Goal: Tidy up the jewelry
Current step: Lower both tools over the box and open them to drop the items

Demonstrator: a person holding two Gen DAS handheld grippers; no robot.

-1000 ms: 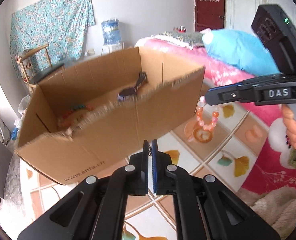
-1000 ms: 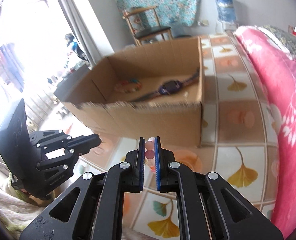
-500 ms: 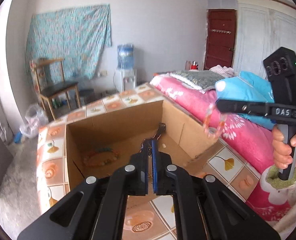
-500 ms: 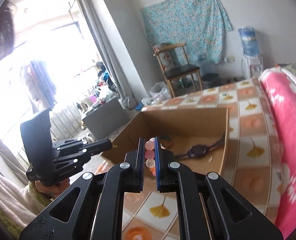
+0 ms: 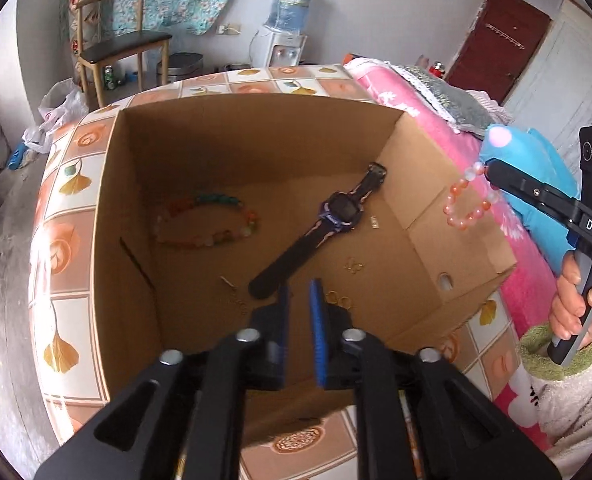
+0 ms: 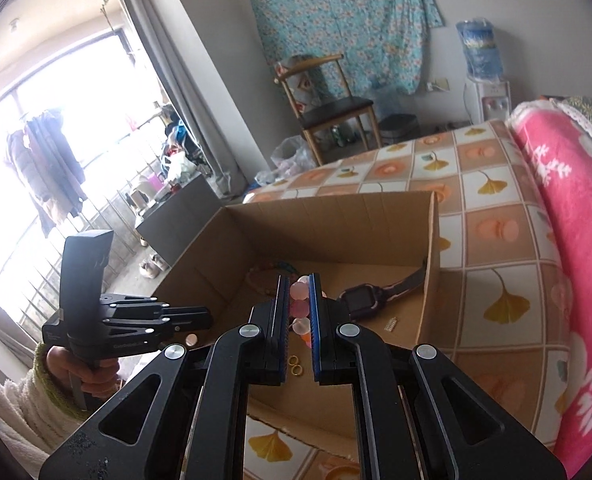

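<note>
An open cardboard box stands on the tiled bedcover. Inside lie a dark purple watch, a multicoloured bead bracelet and small gold rings. My left gripper hovers over the box's near side, its jaws opening, with nothing between the pads. My right gripper is shut on a pink and orange bead bracelet. In the left wrist view that bracelet dangles from the right gripper just outside the box's right wall. The right wrist view shows the watch and my left gripper.
A pink blanket and a blue pillow lie to the right of the box. A wooden chair, a water dispenser and plastic bags stand beyond the bed. A bright window lies to the left.
Both grippers have come from beside the box to above its opening. The left jaws have parted and the thin gold piece seen between them is gone. The right still holds the bracelet.
</note>
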